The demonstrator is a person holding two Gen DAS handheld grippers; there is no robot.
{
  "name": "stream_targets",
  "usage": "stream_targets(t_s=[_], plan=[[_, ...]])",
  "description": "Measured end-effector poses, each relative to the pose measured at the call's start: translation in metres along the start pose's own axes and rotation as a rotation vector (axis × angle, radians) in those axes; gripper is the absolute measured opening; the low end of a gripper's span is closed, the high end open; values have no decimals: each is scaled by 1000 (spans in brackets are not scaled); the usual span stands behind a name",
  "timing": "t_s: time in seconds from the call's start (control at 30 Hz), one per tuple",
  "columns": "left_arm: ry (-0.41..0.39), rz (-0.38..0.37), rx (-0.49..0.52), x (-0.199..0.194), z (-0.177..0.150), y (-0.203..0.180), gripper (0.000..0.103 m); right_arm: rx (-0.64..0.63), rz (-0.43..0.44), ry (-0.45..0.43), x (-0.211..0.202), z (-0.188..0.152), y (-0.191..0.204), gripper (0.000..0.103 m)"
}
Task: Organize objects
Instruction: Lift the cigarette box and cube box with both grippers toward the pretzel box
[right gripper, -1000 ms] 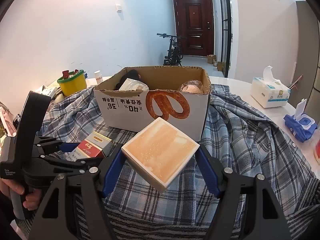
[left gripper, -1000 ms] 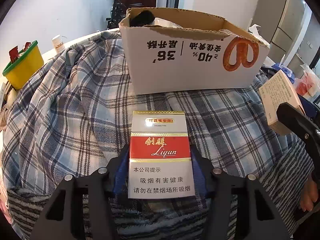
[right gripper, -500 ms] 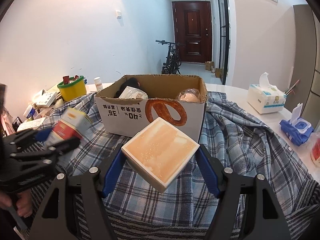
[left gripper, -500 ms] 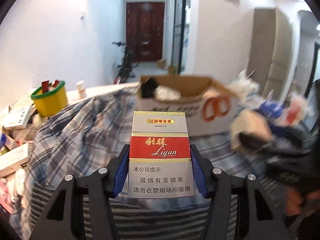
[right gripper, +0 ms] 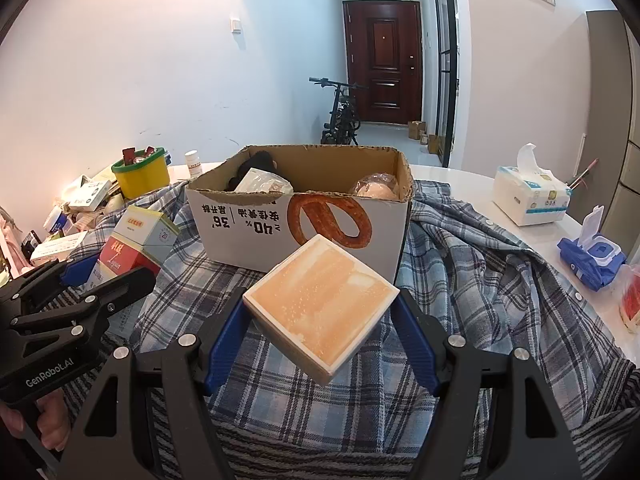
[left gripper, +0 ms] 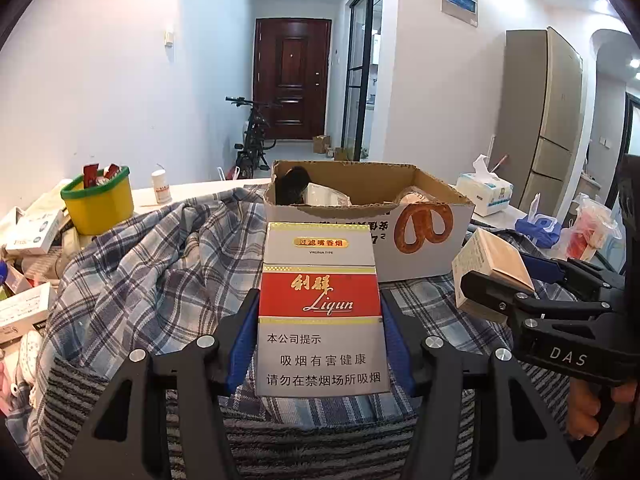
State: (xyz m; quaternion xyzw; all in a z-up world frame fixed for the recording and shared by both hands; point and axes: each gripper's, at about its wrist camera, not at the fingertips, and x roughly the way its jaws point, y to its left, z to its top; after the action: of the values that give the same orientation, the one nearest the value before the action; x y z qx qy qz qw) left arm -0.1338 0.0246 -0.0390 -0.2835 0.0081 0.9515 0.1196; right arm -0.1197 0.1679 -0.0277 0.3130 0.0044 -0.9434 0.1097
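Red-and-white cigarette pack (left gripper: pixel 322 312) is clamped by its two long edges in the left hand-held gripper (left gripper: pixel 320 332), held upright in the air in front of the cardboard box (left gripper: pixel 384 236). Printed face toward camera. The orange-topped small box (right gripper: pixel 322 306) sits corner-on in the right hand-held gripper (right gripper: pixel 322 332), pads pressing its opposite corners, also lifted clear of the plaid shirt (right gripper: pixel 472 280) that covers the surface.

Handling, as a guess: both look light, thin card, stiff enough but easy to crush if squeezed harder. Pack has a glossy wrap, likely slippery; grip across the narrow sides is the right hold. The small box held by corners looks less secure, could pivot; flat sides would be a better hold.

Cardboard box is open on top, with a rough torn rim; it already holds a dark thing, a white packet and a wrapped round item. There's free space in the middle and toward the front wall. Both loads sit below or near rim height in view, so they'd probably need to rise over the front edge.

Room: open air above the box. Left side crowded with a yellow tub (left gripper: pixel 98 202) and loose cartons (right gripper: pixel 86 196); right side has a tissue pack (right gripper: pixel 528 196) and blue wipes (right gripper: pixel 592 256). The two grippers are near each other, so watch for a clash.
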Motion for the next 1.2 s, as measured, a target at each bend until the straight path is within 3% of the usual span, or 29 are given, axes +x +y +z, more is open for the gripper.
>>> stream_targets(t_s=[0.3,0.43,0.57,0.73,0.9,0.97,1.03,1.2], plan=[[-55,24,13,-22,10,-6,59,2,-35,-37,-7,5,-3,70],[-98,7,18,-43,28,-9,59,21,0,-63,-24,18,-5,70],[-157,-9,15,-70,56,-11,59,49,56,-157,-63,37,-8,70],[-245,-35,17,-102,97,-17,59,-21,43,-301,-115,73,2,70],[-388,-17,39,-131,140,-22,59,-59,27,-441,-155,116,10,70],[-431,19,45,-139,154,-22,59,-67,-8,-485,-164,133,12,70],[-455,7,34,-146,163,-21,59,-27,-54,-517,-167,148,9,70],[-488,1,-14,-149,166,-11,59,8,-33,-556,-163,166,4,70]])
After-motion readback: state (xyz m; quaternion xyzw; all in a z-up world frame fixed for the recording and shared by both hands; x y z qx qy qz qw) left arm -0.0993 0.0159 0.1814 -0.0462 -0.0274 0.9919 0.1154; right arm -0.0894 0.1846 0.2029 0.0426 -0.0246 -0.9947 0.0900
